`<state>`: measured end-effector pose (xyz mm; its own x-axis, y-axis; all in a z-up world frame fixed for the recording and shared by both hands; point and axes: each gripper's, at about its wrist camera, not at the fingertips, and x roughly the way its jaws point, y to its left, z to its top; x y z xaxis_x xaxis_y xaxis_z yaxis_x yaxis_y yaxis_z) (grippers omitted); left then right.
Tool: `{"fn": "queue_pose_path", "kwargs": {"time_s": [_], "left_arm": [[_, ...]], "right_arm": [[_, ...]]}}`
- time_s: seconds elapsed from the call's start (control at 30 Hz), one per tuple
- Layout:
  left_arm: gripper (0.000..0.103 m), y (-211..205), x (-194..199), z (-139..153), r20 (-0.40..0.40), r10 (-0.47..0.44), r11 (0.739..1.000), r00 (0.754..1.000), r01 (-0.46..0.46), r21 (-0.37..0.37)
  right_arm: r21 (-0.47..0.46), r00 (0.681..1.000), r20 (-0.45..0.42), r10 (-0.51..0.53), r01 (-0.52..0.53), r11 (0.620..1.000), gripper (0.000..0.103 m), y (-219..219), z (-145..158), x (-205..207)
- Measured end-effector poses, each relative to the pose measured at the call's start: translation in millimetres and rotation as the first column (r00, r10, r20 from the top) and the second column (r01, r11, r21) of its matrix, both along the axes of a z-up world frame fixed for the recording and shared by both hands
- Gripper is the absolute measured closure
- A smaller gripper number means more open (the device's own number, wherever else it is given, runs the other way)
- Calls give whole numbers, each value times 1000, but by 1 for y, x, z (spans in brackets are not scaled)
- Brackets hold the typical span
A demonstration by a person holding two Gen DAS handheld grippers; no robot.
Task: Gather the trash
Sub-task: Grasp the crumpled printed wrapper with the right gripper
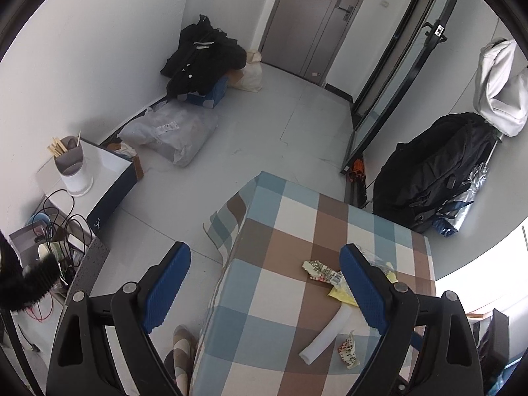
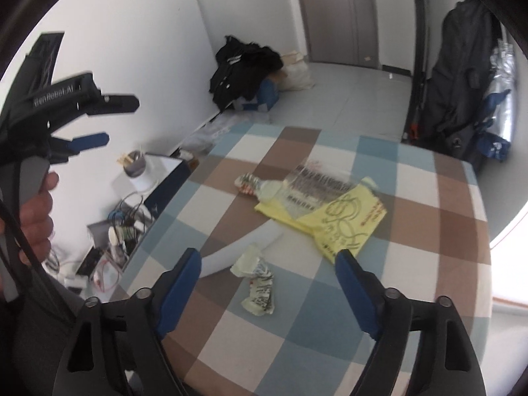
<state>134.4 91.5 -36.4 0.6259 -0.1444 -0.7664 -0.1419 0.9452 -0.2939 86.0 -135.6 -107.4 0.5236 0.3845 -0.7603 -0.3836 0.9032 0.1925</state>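
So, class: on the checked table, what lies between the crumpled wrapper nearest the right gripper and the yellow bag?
Nothing: between the crumpled wrapper and the yellow bag is bare checked tablecloth, shown in the right wrist view.

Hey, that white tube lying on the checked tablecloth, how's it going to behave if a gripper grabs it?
The white tube looks like soft foam, so probably light and squashy under the pads. It's round and lying flat, so a nudge may roll it. Its slight bend in the right wrist view suggests it flexes.
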Motion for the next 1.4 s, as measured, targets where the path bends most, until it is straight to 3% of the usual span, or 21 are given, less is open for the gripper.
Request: {"fn": "queue_pose_path", "kwargs": {"time_s": [0.13, 0.2, 0.37, 0.5, 0.63, 0.77, 1.03, 1.2, 1.4], "left_arm": [[13, 5, 6, -6, -38, 3, 1000, 999, -3, -20], [13, 7, 9, -9, -51, 11, 1000, 999, -12, -24], [13, 9, 16, -13, -73, 35, 999, 997, -37, -26], [13, 7, 23, -19, -95, 42, 999, 995, -44, -14], [13, 4, 29, -26, -125, 43, 999, 991, -45, -9], [13, -2, 35, -30, -149, 34, 999, 988, -35, -3], [13, -13, 44, -34, -151, 9, 1000, 988, -5, 27], [13, -33, 51, -42, -182, -65, 998, 981, 64, -13], [13, -67, 62, -62, -232, -162, 986, 959, 169, 7]], "right_arm": [[-12, 999, -33, 36, -37, 999, 35, 9, -19, 9], [-12, 998, -46, 47, -48, 999, 45, 12, -27, 14], [9, 995, -80, 66, -65, 998, 54, 17, -41, 22], [25, 989, -108, 100, -98, 995, 68, 20, -45, 22], [23, 988, -104, 110, -109, 994, 72, 22, -45, 24], [24, 988, -121, 91, -89, 996, 85, 16, -47, 30], [62, 989, -135, 53, -45, 997, 91, -2, -44, 33], [92, 990, -134, 41, -29, 995, 92, -12, -39, 32], [131, 990, -142, 10, 9, 991, 92, -27, -33, 32]]}}
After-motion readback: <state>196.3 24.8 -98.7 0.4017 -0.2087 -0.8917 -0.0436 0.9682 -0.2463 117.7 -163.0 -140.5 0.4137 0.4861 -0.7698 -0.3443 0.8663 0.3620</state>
